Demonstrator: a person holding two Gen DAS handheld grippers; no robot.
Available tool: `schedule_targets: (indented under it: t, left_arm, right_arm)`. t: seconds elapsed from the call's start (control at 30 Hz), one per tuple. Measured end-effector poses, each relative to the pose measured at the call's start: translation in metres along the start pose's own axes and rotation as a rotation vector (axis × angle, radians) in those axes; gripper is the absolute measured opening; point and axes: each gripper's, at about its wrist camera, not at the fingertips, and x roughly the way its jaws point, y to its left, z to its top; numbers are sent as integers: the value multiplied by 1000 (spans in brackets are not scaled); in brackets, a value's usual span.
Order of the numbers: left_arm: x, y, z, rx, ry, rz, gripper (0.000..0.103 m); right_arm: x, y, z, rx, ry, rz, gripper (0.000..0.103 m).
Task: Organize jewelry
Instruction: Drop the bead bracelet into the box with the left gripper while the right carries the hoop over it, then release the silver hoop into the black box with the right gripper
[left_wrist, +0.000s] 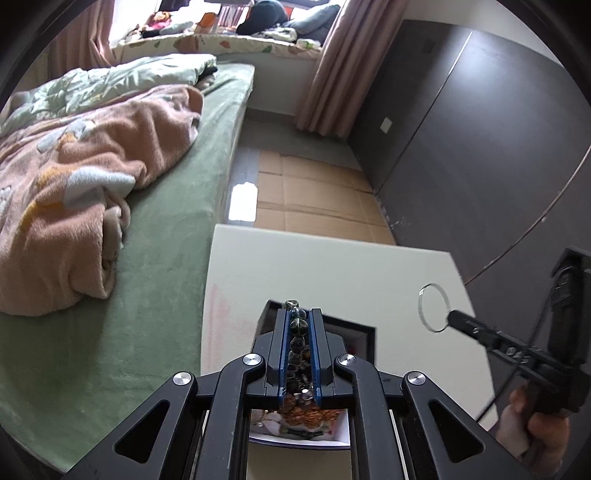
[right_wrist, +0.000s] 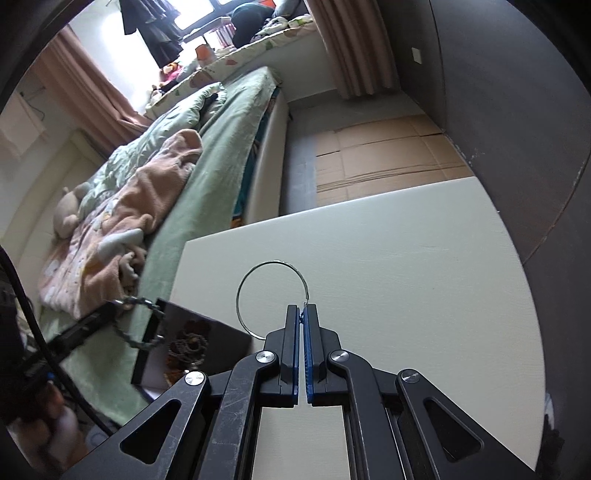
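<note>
My left gripper (left_wrist: 300, 314) is shut on a dark beaded bracelet (left_wrist: 296, 334), held over an open black jewelry box (left_wrist: 354, 334) with more beads inside. In the right wrist view the same bracelet (right_wrist: 142, 325) hangs as a loop from the left gripper (right_wrist: 110, 308) at the box (right_wrist: 207, 338) edge. My right gripper (right_wrist: 302, 309) is shut on a thin silver wire bangle (right_wrist: 271, 297), lifted above the white table (right_wrist: 406, 277). The left wrist view shows that bangle (left_wrist: 433, 307) standing up from the right gripper (left_wrist: 452, 317).
The white table (left_wrist: 332, 266) stands beside a bed (left_wrist: 166, 258) with a green sheet and a pink blanket (left_wrist: 85, 177). Cardboard (left_wrist: 314, 195) covers the floor behind the table, along a dark wardrobe (left_wrist: 480, 147). A person's hand (left_wrist: 535, 428) grips the right handle.
</note>
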Motion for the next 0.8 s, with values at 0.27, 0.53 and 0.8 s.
schedule_targets:
  t: [0.27, 0.53, 0.8]
  left_arm:
    - [4, 15, 1, -86, -4, -57, 13]
    - [-18, 21, -5, -102, -68, -72, 69]
    - [-25, 41, -14, -139, -52, -56, 69]
  right_arm:
    - [3, 20, 4, -13, -4, 66, 4]
    - [12, 56, -2, -75, 34, 150, 4]
    - [28, 82, -10, -121, 82, 190, 4]
